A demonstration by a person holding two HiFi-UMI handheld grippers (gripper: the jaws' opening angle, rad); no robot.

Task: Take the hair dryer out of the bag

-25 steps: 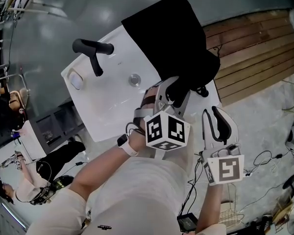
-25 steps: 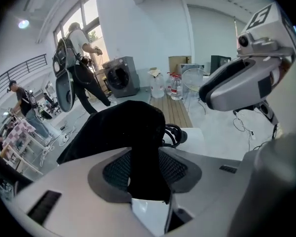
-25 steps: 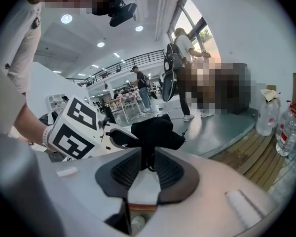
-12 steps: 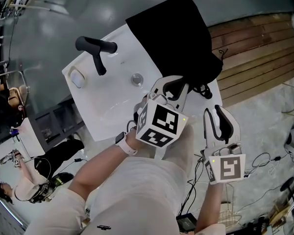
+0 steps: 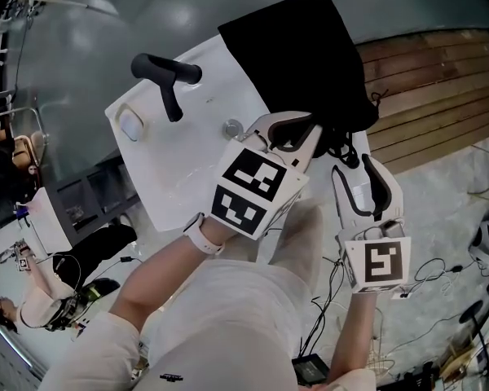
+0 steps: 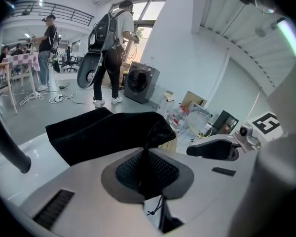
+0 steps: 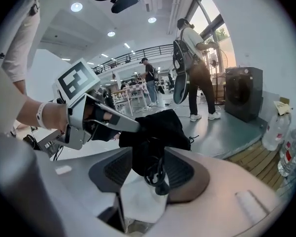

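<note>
The black hair dryer (image 5: 165, 76) lies on the white table (image 5: 187, 169), to the left of the black drawstring bag (image 5: 306, 59) and outside it. My left gripper (image 5: 292, 129) is shut on the bag's near edge, and black cloth (image 6: 103, 132) runs into its closed pads (image 6: 147, 167). My right gripper (image 5: 360, 163) is at the bag's near right corner. Its jaws have just been opening, and the bag's bunched cloth (image 7: 155, 127) and looped cord hang loose between its pads (image 7: 150, 169).
Wooden decking (image 5: 424, 96) borders the table on the right, with cables (image 5: 440, 267) on the floor below it. People with backpacks (image 6: 111, 48) stand by a washing machine (image 6: 138, 83). Water bottles (image 7: 276, 127) stand on the decking.
My left gripper has rolled and lifted with the bag's edge pinched in it. My right gripper has moved up to the bag's corner and its jaws stand wider.
</note>
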